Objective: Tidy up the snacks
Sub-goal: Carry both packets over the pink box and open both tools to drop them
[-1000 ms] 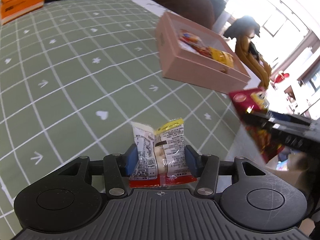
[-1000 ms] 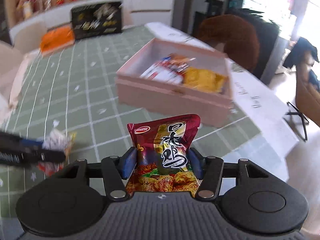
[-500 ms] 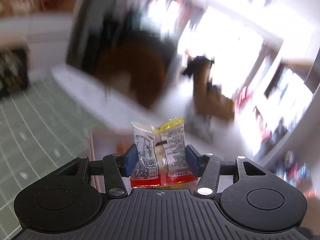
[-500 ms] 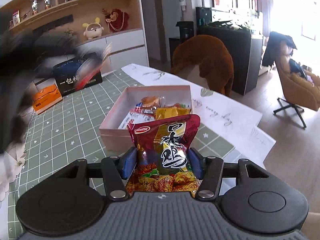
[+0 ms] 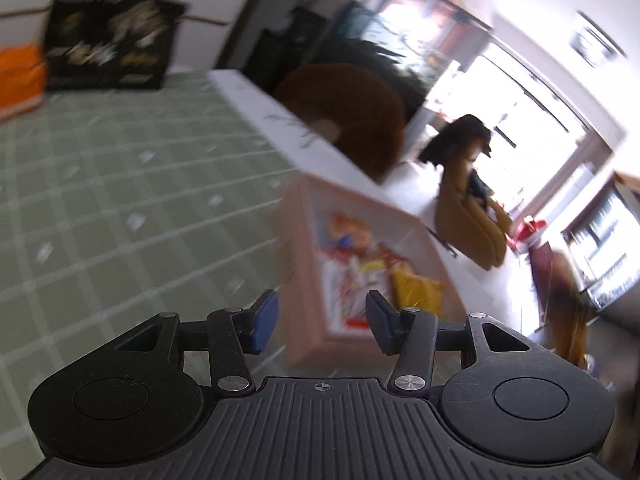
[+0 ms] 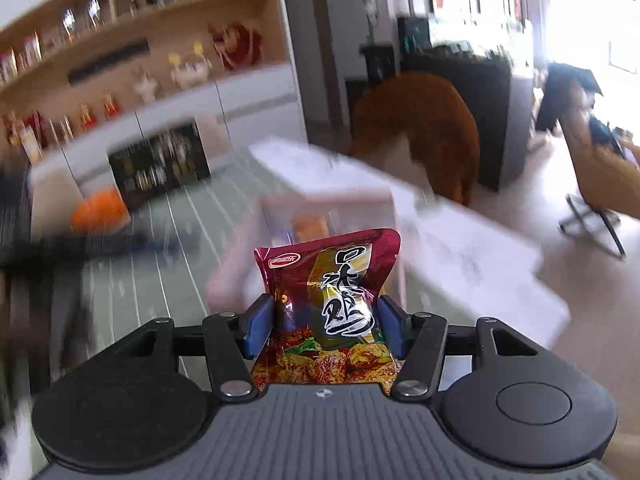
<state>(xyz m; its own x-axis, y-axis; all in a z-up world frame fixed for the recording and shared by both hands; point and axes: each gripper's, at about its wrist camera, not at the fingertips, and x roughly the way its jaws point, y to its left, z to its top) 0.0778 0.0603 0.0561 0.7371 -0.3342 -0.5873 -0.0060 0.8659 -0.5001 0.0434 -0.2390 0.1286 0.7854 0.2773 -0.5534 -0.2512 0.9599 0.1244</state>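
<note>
My left gripper (image 5: 322, 318) is open and empty, just in front of and above the pink box (image 5: 308, 280). Several snack packets (image 5: 360, 280) lie inside the box, blurred by motion. My right gripper (image 6: 324, 322) is shut on a dark red snack packet (image 6: 332, 292) with black characters, held upright. The pink box (image 6: 240, 264) also shows in the right wrist view, blurred, beyond the packet. The left gripper appears there as a dark blurred streak (image 6: 100, 246) at the left.
The green grid tablecloth (image 5: 120, 200) covers the table. An orange box (image 5: 18, 76) and a black box (image 5: 108, 40) stand at the far end. A brown chair (image 5: 352, 108) stands beyond the white table edge (image 5: 300, 136). Shelves (image 6: 140, 40) line the back wall.
My left gripper has opened and the white and yellow packet it held is gone from its jaws. It swung over the box. My right gripper still holds the red packet and has moved.
</note>
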